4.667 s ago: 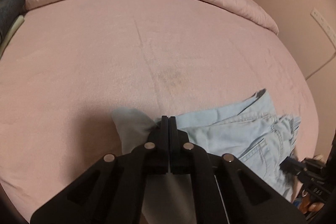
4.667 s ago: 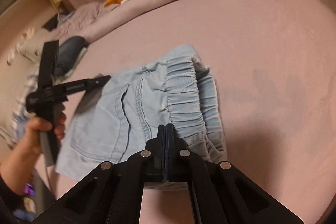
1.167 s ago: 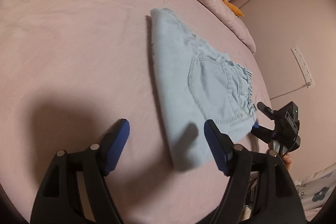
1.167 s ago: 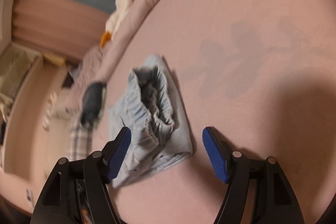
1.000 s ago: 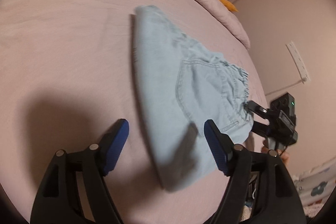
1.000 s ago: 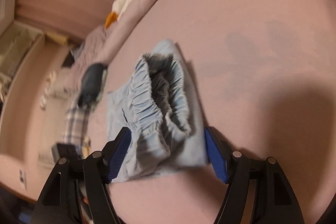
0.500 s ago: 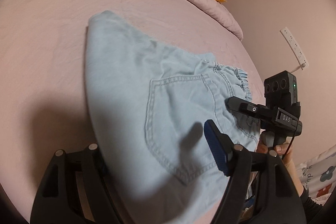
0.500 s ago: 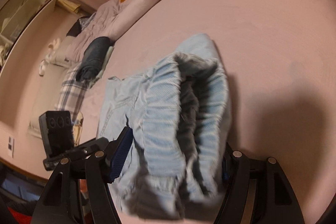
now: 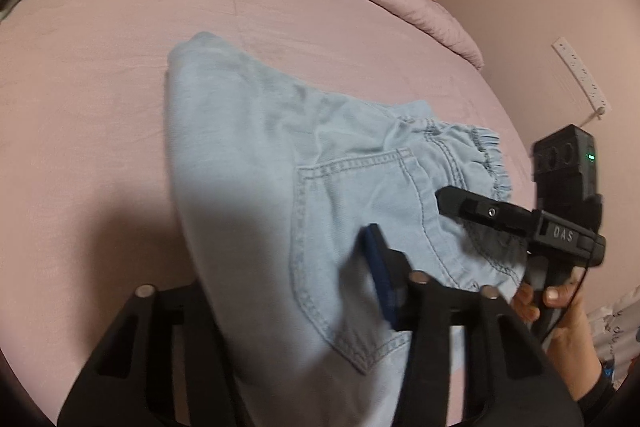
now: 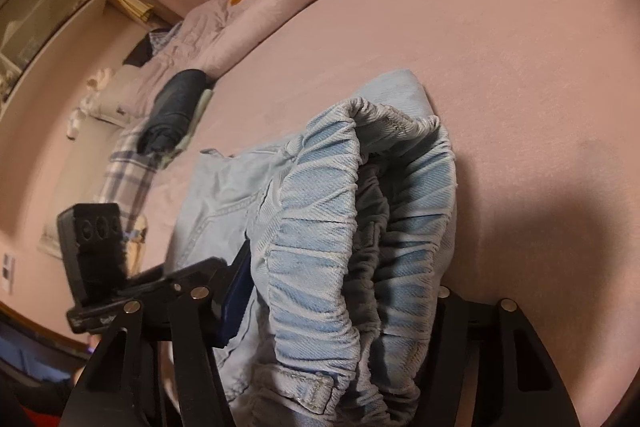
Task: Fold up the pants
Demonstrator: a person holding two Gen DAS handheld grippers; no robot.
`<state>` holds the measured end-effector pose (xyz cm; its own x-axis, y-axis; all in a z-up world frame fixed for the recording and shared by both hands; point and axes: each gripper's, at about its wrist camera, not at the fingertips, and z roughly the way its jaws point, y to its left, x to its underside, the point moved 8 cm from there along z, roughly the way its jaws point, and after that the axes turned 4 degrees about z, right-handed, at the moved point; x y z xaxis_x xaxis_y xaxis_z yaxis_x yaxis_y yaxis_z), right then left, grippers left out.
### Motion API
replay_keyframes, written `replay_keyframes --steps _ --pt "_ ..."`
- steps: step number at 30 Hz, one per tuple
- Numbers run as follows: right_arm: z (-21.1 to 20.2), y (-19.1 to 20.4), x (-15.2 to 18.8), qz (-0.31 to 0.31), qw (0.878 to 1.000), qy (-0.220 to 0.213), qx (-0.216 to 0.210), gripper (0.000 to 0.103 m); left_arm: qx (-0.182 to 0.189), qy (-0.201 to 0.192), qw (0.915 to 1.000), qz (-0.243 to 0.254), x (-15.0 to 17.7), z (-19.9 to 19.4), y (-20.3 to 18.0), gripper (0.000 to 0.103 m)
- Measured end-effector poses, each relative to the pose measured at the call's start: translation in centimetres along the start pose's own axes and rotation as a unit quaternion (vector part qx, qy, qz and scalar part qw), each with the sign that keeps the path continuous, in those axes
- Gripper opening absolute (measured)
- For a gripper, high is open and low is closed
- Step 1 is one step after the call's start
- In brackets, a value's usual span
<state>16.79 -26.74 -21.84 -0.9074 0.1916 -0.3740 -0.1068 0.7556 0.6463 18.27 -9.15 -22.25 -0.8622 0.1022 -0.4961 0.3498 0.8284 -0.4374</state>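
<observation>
Denim, pale blue and soft, makes up the pants (image 9: 280, 187), which lie folded into a compact stack on the pink bed (image 9: 100, 87), near its front edge.

Left wrist view: the left gripper (image 9: 304, 291) straddles the near edge of the stack at the back pocket. Its jaws have just been closing with cloth between them; 1 blue pad (image 9: 380, 279) shows on top of the fabric, the other is hidden beneath, so I cannot tell whether they pinch yet. At the right, the right gripper (image 9: 452, 199) reaches onto the waistband, held by the person's hand (image 9: 560, 303).

Right wrist view: the gathered elastic waistband (image 10: 360, 219) bulges up between the right gripper's (image 10: 340, 307) arms. Its jaws have also just been closing around that thick bundle; only the left pad (image 10: 236, 299) is visible, so the contact is unclear. The left gripper (image 10: 168, 275) sits at the left.

My judgement: the cloth is light, limp and not slippery, with nothing fragile. Layers will slide apart and sag unless every layer is caught, so the bulky waistband and the stitched pocket edge are the firmest places to take hold.
</observation>
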Motion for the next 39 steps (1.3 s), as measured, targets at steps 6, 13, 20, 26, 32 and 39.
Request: replay_keyframes --steps 6,13,20,26,32,39 --pt "0.0 2.0 0.8 -0.068 0.990 -0.017 0.124 0.049 -0.061 0.004 0.9979 0.023 0.0 0.1 -0.5 0.027" --pt "-0.8 5.2 1.4 -0.140 0.962 -0.072 0.221 0.042 -0.105 -0.002 0.9931 0.053 -0.5 -0.6 -1.3 0.016" --pt "-2.2 7.4 2.6 -0.150 0.962 -0.097 0.207 0.041 -0.125 -0.014 0.9901 0.063 0.5 -2.4 -1.5 0.016" --pt "-2.5 10.0 4.3 -0.163 0.965 -0.104 0.178 0.041 -0.145 -0.027 0.9871 0.063 2.1 -4.8 -1.1 0.016" --pt "-2.1 12.4 5.8 -0.190 0.963 -0.102 0.160 0.041 -0.157 -0.042 0.9855 0.048 4.0 -7.7 -0.1 0.016" --pt "-1.2 14.4 7.1 -0.214 0.962 -0.089 0.144 0.041 -0.171 -0.058 0.9832 0.027 5.8 -10.3 1.1 0.016"
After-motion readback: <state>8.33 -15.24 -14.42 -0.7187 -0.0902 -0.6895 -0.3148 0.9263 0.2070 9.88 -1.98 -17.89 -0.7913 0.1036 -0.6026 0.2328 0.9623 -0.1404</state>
